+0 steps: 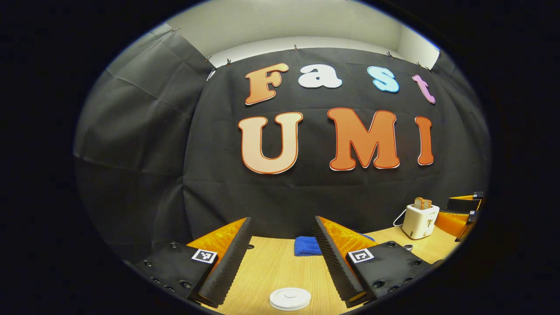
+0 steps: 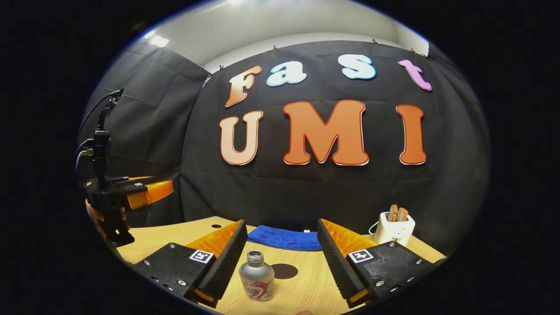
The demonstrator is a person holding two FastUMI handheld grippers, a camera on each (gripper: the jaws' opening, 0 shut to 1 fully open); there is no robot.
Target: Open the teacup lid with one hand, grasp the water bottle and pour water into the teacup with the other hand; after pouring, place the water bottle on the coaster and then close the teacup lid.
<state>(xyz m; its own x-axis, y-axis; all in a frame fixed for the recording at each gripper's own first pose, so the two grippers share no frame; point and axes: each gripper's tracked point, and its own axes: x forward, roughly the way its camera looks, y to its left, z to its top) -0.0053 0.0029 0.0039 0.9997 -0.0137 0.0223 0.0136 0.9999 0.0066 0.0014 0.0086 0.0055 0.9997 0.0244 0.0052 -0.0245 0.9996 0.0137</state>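
- The booth is hung with black cloth behind a pale wooden table; a blue towel lies at its far edge, and a white toaster with bread slices in it stands at far right.
- Left gripper view: the left gripper is spread wide with nothing between its fingers. The white teacup lid sits low and centred in the gap, just ahead and below. It is round with a knob on top, so there is no long axis to line up with. The cup body under it is cut off by the edge.
- Right gripper view, far left: the left gripper appears again, held by a hand, raised above the table and well apart from the bottle.
- Right gripper view, centre: the right gripper is likewise released. The water bottle stands upright between its fingers, nearer the left finger and touching neither. Its long axis is vertical and its neck is uncapped.
- Just beyond the bottle lies a dark round coaster.
- Judgement: the right gripper is far nearer the bottle and need only advance and close, while the left is placed for the lid.
- The bottle's red-patterned label is too small to read. Square black-and-white markers sit on the gripper bodies.
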